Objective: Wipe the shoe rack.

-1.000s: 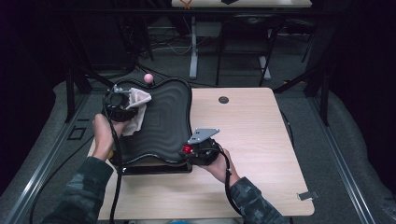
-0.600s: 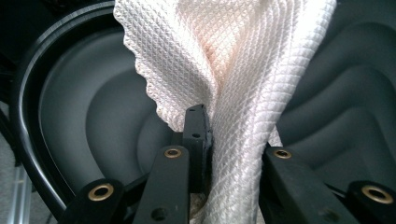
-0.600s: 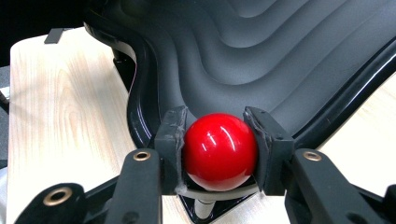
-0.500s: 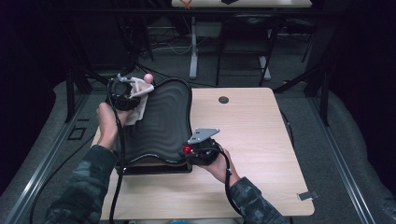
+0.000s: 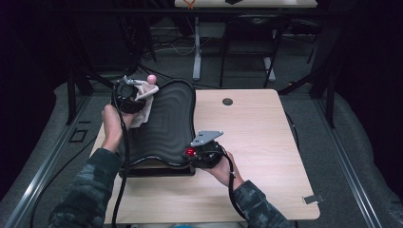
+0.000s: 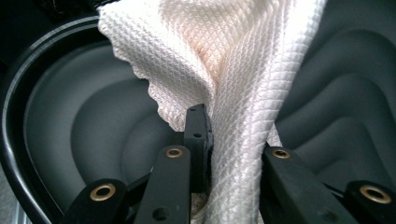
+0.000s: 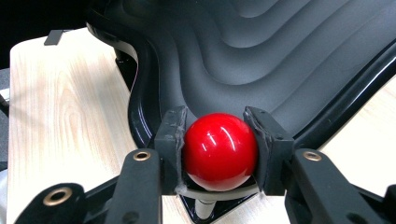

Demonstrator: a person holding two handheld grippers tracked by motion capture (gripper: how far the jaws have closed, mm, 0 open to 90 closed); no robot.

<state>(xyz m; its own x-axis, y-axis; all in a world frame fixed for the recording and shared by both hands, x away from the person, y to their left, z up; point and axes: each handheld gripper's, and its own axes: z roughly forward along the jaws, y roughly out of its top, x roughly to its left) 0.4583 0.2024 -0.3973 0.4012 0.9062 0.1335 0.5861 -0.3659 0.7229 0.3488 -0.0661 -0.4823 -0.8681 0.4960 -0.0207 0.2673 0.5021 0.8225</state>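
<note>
High view shows the left gripper, pinching a cream waffle-weave cloth, now at the black ridged tray's far-left corner, having wiped farther away; the right gripper clamps a red glossy knob at the near edge, steadying it.

No readable txt, labels, brand marks or nos. anywhere: not on the tray, cloth, ball or tabletop.
</note>
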